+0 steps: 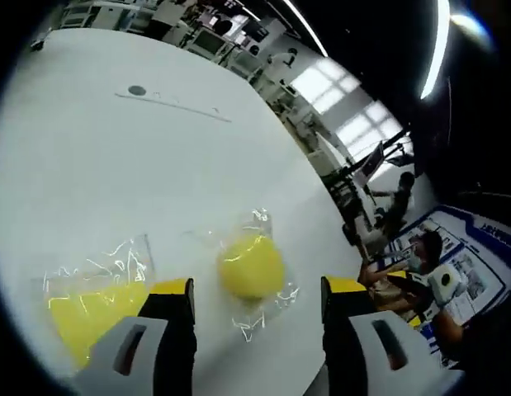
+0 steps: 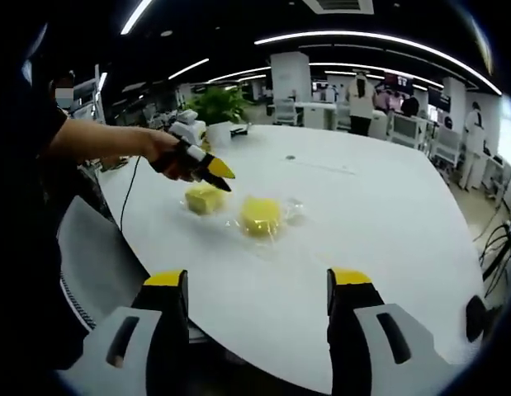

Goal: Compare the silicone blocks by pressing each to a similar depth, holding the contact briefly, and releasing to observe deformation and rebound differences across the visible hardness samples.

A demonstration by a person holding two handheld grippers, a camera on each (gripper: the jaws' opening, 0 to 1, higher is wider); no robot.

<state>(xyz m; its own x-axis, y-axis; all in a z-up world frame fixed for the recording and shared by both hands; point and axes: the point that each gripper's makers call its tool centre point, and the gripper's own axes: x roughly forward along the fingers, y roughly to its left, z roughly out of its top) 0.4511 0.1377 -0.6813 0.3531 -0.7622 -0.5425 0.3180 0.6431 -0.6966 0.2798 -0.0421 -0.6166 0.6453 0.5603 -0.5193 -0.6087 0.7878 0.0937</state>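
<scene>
Yellow silicone, two pieces, each in a crinkly clear wrapper, lie on the white round table (image 2: 387, 223). The rounded block (image 1: 250, 266) sits just ahead of the left gripper (image 1: 257, 301), roughly centred on the gap between its jaws. The flatter block (image 1: 94, 318) lies to the left of it, partly behind the left jaw in the left gripper view.

The left gripper's jaws stand wide apart and hold nothing. It hovers over the blocks, its yellow tips pointing down toward them in the right gripper view, with a person's hand (image 2: 160, 153) around it. The right gripper (image 2: 257, 289) waits at the near edge of the table, well back from the blocks, jaws also spread wide, empty.

Handling, as a guess: both pieces look small and light, soft enough to dent under a jaw tip. The wrapper looks slick, so a block may skate sideways on the smooth tabletop unless the push comes straight down on its middle. The rounded one may roll or squirm off-centre; the flat one should sit steadier. Hardness difference cannot be read from looks alone.
</scene>
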